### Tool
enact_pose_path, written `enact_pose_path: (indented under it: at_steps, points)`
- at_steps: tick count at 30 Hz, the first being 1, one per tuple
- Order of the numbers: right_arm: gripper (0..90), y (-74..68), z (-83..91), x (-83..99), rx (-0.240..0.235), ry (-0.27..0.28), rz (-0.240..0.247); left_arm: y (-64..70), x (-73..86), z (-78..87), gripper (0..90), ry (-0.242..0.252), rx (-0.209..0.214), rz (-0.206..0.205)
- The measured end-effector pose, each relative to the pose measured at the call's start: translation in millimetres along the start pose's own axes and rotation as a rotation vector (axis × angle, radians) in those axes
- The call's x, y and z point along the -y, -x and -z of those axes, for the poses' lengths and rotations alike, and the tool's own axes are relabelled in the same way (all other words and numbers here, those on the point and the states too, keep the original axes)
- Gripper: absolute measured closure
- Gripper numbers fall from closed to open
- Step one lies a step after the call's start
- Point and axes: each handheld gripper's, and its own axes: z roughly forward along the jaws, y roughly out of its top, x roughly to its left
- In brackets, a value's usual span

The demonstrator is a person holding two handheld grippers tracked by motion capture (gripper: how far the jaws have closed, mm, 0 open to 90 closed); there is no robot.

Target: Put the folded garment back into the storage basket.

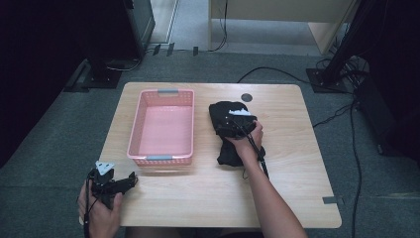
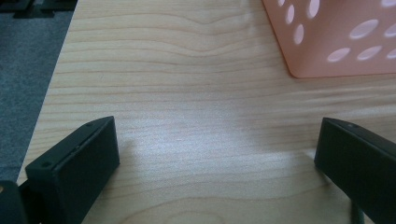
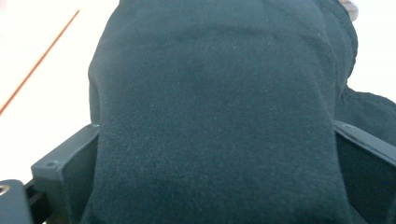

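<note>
Straddling black cloth (image 1: 229,130) at table's three o'clock, right hand-held gripper (image 1: 236,119) wide; left hand-held gripper (image 1: 130,179) wide, idle; pink basket (image 1: 161,157) unfilled.

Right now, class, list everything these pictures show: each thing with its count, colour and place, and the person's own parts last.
Perforated pink plastic basket: one, pink with grey handles, left half of the table.
Black cloth garment: one, black, bunched up right of the basket.
Light wooden table: one, pale wood, centre of the room.
Round cable port: one, dark grey, far edge of the table.
Floor cables: several, black, on grey carpet to the right.
Left gripper: one, black, near left table edge, fingers spread wide over bare wood.
Right gripper: one, black, over the garment, cloth between its fingers.
</note>
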Motion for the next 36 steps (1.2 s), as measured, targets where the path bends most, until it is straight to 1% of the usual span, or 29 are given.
enact_pose_path:
  at_steps: [2, 5, 7, 10, 13, 16, 18, 19, 20, 21, 22, 23, 24, 25, 26, 28, 30, 31, 33, 34, 35, 36]
  points:
    - [3.5, 0.1, -1.3, 2.7, 0.002, 0.022, -0.012, 0.0, 0.0, 0.0, 0.0, 0.000, 0.000, 0.000]
    - [3.5, 0.6, -3.1, 7.2, 0.003, 0.049, -0.011, 0.0, 0.0, 0.0, 0.0, 0.000, 0.000, 0.000]
    - [3.3, 1.3, -4.1, 10.1, 0.003, 0.057, -0.013, 0.0, 0.0, 0.0, 0.0, 0.000, 0.000, 0.000]
    - [2.6, 0.9, -4.6, 11.7, 0.009, 0.053, -0.003, 0.0, 0.0, 0.0, 0.0, 0.000, 0.000, 0.000]
    - [2.4, -2.7, -4.7, 13.0, 0.032, 0.031, 0.017, 0.0, 0.0, 0.0, 0.0, 0.000, 0.000, 0.000]
    - [2.7, -3.3, -4.6, 13.4, 0.034, 0.026, 0.020, 0.0, 0.1, 0.0, 0.0, 0.000, 0.000, 0.000]
    - [6.9, -4.5, -4.1, 14.3, 0.050, 0.019, 0.019, 0.0, 0.1, 0.0, 0.0, 0.000, 0.000, 0.000]
    - [9.9, -5.4, -3.9, 14.8, 0.064, 0.016, 0.033, 0.0, 0.1, 0.0, 0.0, 0.000, 0.000, 0.000]
    - [9.9, -5.4, -3.9, 14.8, 0.064, 0.016, 0.033, 0.0, 0.1, 0.0, 0.0, 0.000, 0.000, 0.000]
    - [12.5, -7.4, -3.6, 15.6, 0.081, 0.013, 0.046, 0.0, 0.0, 0.0, 0.0, 0.000, 0.000, 0.000]
    - [14.2, -9.3, -3.0, 16.5, 0.093, 0.011, 0.070, 0.0, 0.0, 0.0, 0.0, 0.000, 0.000, 0.000]
    - [19.2, -12.3, -1.8, 17.9, 0.098, 0.015, 0.094, 0.0, 0.0, 0.0, 0.0, 0.000, 0.000, 0.000]
    - [19.2, -12.3, -1.8, 17.9, 0.098, 0.015, 0.094, 0.0, 0.0, 0.0, 0.0, 0.000, 0.000, 0.000]
    - [22.4, -12.8, -1.2, 18.3, 0.094, 0.018, 0.097, 0.0, 0.0, 0.0, 0.0, 0.000, 0.000, 0.000]
    - [25.2, -13.0, -0.6, 18.6, 0.095, 0.023, 0.092, 0.0, 0.0, 0.0, 0.0, 0.000, 0.000, 0.000]
    - [32.1, -12.0, 0.9, 19.2, 0.093, 0.034, 0.065, 0.0, 0.0, 0.0, 0.0, 0.000, 0.000, 0.000]
    - [36.2, -10.8, 1.9, 19.6, 0.087, 0.041, 0.053, 0.0, 0.0, 0.0, 0.0, 0.000, 0.000, 0.000]
    - [36.2, -10.8, 1.9, 19.6, 0.087, 0.041, 0.053, 0.0, 0.0, 0.0, 0.0, 0.000, 0.000, 0.000]
    - [42.6, -9.7, 3.2, 20.0, 0.088, 0.054, 0.033, 0.0, 0.0, 0.0, 0.0, 0.000, 0.000, 0.000]
    - [47.1, -7.9, 4.1, 19.9, 0.082, 0.065, 0.020, 0.0, 0.0, 0.0, 0.0, 0.000, 0.000, 0.000]
    - [47.1, -7.9, 4.1, 19.9, 0.082, 0.065, 0.020, 0.0, 0.0, 0.0, 0.0, 0.000, 0.000, 0.000]
    - [51.0, -6.7, 5.1, 19.2, 0.082, 0.074, 0.010, 0.0, 0.0, 0.0, 0.0, 0.000, 0.000, 0.000]
